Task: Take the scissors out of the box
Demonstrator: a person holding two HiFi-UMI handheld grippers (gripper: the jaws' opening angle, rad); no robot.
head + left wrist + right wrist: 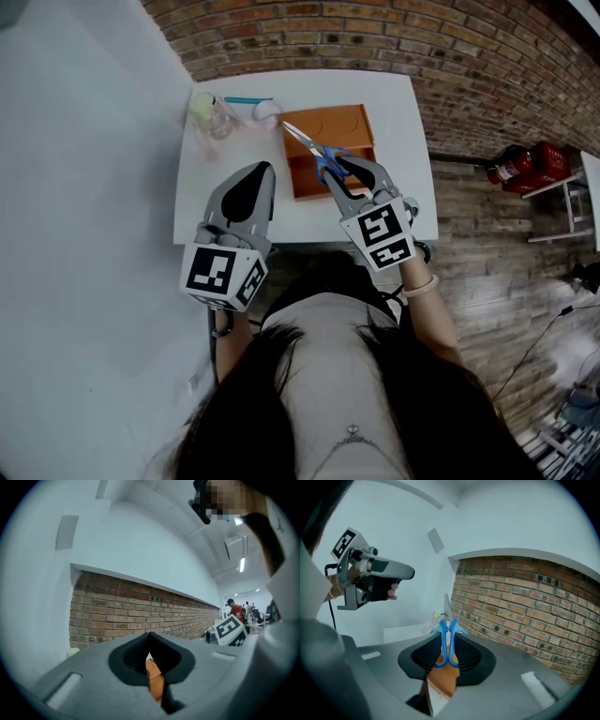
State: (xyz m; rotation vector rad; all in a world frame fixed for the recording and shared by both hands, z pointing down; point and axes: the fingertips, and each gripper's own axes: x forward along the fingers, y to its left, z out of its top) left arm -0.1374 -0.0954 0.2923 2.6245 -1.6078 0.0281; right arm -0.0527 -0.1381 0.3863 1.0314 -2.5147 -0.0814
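A white table (403,141) stands against a brick wall, with a plain white wall along its left edge. An orange box (337,127) lies open right of the table's centre, toward the far edge, and a clear cup (221,117) stands with some small items at the far left corner. The right gripper (345,171) is clamped on the scissors (445,632). Its pads press the blue handle loops from both sides, and the closed blades project beyond the jaws toward the far left corner. The scissors are held above the box's left half, off its floor by the look of it, and not yet carried beyond its walls. The left gripper (264,169) hangs over the near left part of the table, jaws together on nothing and well apart from the box, which is therefore unrestrained. Risks noted: the hold is on the rounded loops only, so the blades could pivot downward in the pads. A dropped tip could then catch the box wall and drag or tip the box. A sweep toward the far left corner would bring the points against the cup — a knock-over is plausible. Slack in the clamp would drop the scissors back inside.
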